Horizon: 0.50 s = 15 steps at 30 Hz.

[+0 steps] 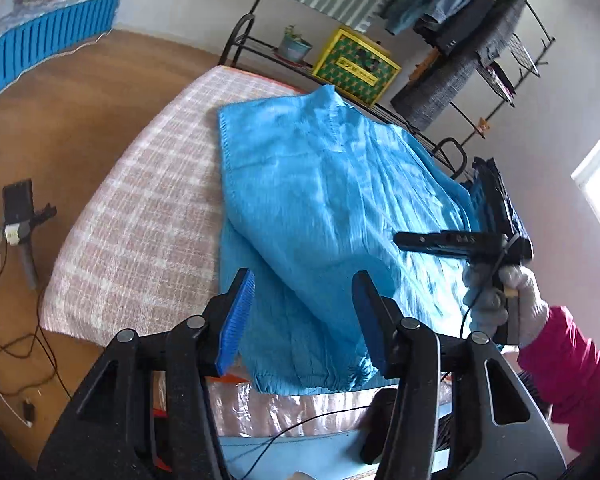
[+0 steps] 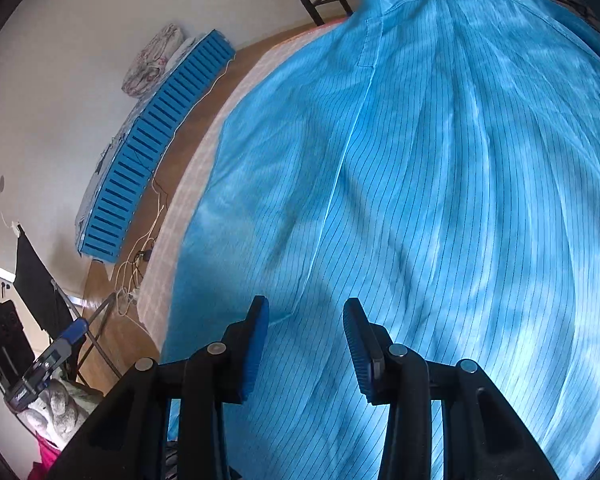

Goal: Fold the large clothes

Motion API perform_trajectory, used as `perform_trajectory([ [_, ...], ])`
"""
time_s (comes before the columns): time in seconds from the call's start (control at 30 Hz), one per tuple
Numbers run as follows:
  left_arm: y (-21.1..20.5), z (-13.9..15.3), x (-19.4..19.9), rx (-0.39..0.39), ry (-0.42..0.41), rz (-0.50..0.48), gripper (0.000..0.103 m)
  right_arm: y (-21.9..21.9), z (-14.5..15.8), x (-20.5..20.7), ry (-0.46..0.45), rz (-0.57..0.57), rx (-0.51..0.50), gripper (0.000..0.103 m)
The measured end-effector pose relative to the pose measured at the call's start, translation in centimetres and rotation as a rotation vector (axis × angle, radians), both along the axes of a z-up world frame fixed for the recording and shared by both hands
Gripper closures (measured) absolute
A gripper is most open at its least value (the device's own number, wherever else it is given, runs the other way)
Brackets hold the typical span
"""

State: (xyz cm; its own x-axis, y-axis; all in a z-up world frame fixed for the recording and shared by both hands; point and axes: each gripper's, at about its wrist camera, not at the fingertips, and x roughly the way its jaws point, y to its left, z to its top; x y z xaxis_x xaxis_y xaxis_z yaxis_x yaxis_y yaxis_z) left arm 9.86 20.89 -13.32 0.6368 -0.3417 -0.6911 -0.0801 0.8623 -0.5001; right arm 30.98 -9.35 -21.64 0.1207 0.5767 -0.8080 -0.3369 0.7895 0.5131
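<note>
I've got both tongs released: left gripper (image 1: 302,312) over the blue garment's (image 1: 320,208) near hem. Right gripper (image 2: 306,344) hovers above its striped middle (nothing pinched).

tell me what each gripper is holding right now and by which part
Nothing is held. The left gripper and right gripper both stand open above the blue garment, with no cloth pinched between their pads.

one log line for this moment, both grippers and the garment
left gripper: open, empty | right gripper: open, empty | blue garment: partly folded on bed
</note>
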Motion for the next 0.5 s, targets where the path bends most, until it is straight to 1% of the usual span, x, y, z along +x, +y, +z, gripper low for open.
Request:
perform_trajectory([
  [0.03,0.6,-1.0,0.3,-0.013,0.041,0.021,0.064,-0.3,0.0,-1.1,0.022,0.001,0.034,0.062],
  [0.07,0.7,-1.9,0.5,-0.014,0.076,0.027,0.071,-0.4,0.0,-2.4,0.038,0.001,0.064,0.062],
  [0.1,0.7,-2.5,0.6,-0.012,0.100,0.027,0.072,-0.5,0.3,-3.7,0.048,0.004,0.093,0.062],
  [0.17,0.4,-3.0,0.8,0.008,0.122,0.037,0.072,0.0,0.9,-6.0,0.066,0.023,0.146,0.061],
  [0.23,0.0,-2.9,0.8,0.030,0.115,0.049,0.072,1.1,1.7,-7.7,0.074,0.043,0.174,0.052],
  [0.27,-0.1,-2.6,0.8,0.036,0.106,0.054,0.072,1.8,2.1,-8.2,0.072,0.045,0.175,0.043],
  [0.3,-0.1,-2.3,0.8,0.035,0.097,0.055,0.072,2.5,2.5,-8.5,0.068,0.046,0.174,0.038],
  [0.4,-0.3,-1.7,1.0,0.037,0.084,0.057,0.072,4.6,3.2,-8.5,0.054,0.045,0.155,0.034],
  [0.47,-0.3,-1.7,1.3,0.030,0.086,0.056,0.072,5.7,2.7,-7.8,0.062,0.026,0.109,0.034],
  [0.5,-0.2,-1.8,1.3,0.023,0.090,0.057,0.072,6.2,2.1,-7.5,0.082,0.019,0.083,0.035],
])
